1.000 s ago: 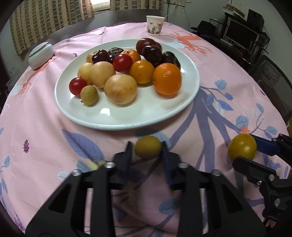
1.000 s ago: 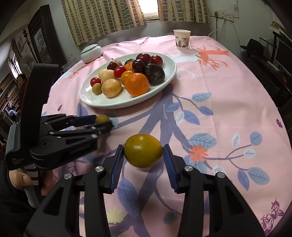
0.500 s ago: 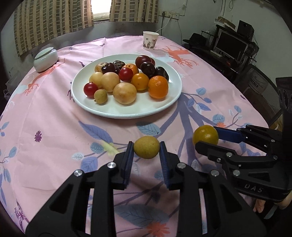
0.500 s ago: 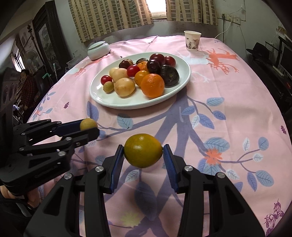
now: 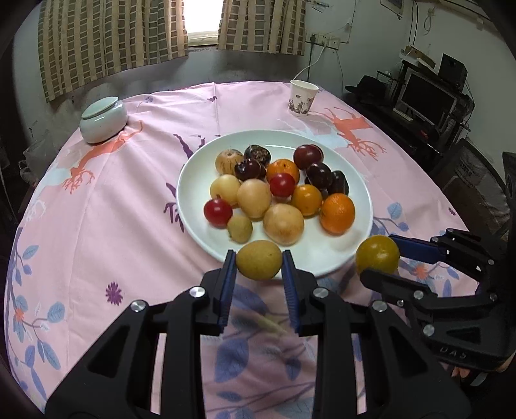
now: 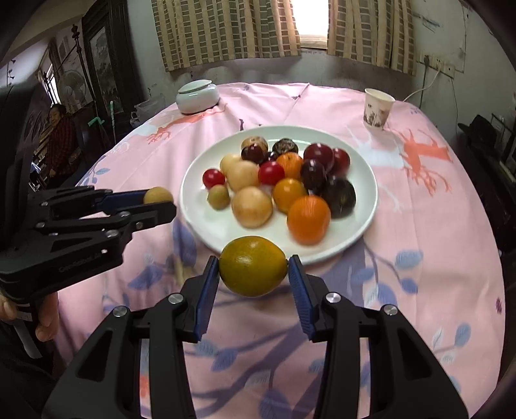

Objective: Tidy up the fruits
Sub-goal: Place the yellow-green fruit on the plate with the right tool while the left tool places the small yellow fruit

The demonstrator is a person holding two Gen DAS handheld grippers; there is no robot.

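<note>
Carrying fruit at the plate's near rim

Bare white space is seen only along the plate's (image 5: 351, 251) near edge. A dull yellow-green longan (image 5: 259, 259) is clamped by the left gripper (image 5: 259, 283), long axis across the jaws. A glossy green-yellow citrus (image 6: 253, 266) is clamped likewise by the right gripper (image 6: 253, 290).

Checked curtains (image 5: 113, 35) flank a bright window (image 6: 311, 22); a monitor (image 5: 427, 98) sits right.

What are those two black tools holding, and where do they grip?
The left gripper pinches a small tan fruit, the right gripper a yellow-green citrus, each across its sides.
</note>
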